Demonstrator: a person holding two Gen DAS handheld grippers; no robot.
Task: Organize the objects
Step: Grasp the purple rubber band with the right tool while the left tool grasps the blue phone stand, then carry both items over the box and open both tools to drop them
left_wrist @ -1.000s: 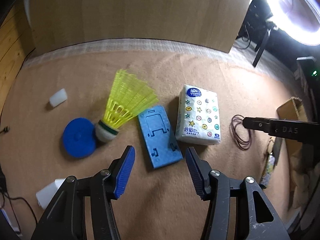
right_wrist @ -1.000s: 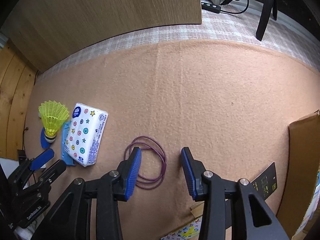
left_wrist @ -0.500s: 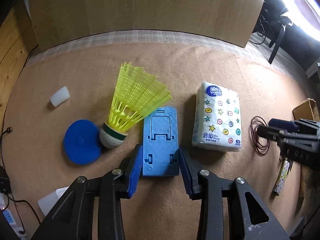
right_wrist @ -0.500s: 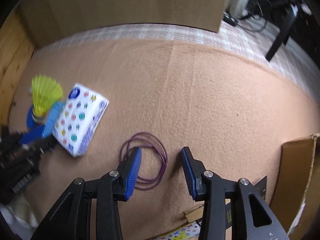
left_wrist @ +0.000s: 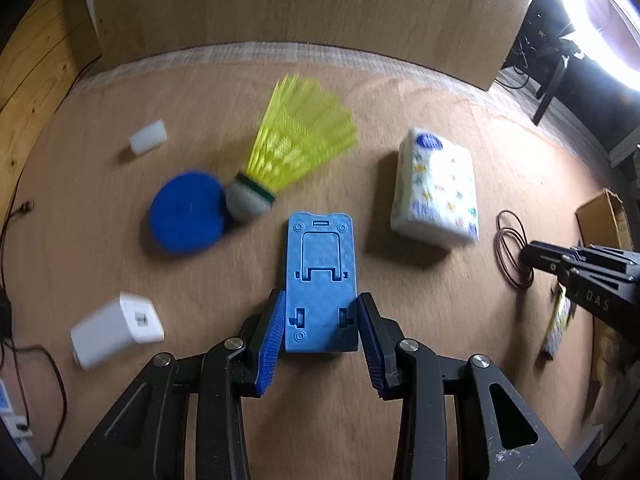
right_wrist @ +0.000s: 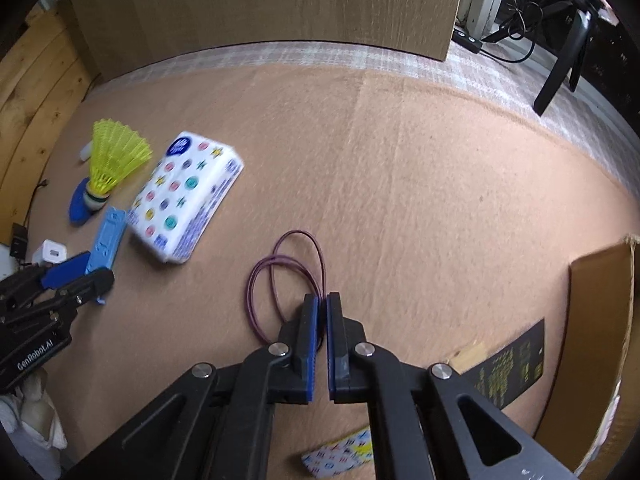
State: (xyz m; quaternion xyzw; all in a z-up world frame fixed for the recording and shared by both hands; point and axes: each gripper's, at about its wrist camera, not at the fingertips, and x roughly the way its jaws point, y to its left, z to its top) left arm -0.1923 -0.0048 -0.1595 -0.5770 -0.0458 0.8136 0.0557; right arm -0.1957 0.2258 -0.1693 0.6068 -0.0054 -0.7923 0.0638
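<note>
Left gripper clamped on near end of blue phone stand, lower centre of left wrist view; stand's long axis runs along fingers. Right gripper pinched shut on purple elastic loop, centre frame, loop extending up-left on worktop.

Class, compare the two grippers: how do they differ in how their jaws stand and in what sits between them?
The left gripper has its jaws apart around a wide, rigid blue phone stand; the right gripper has its jaws nearly together on a thin purple elastic loop. The stand fills the left gap; the loop mostly lies outside the right one. Both have black arms with blue pads and point down at the tan cloth.
</note>
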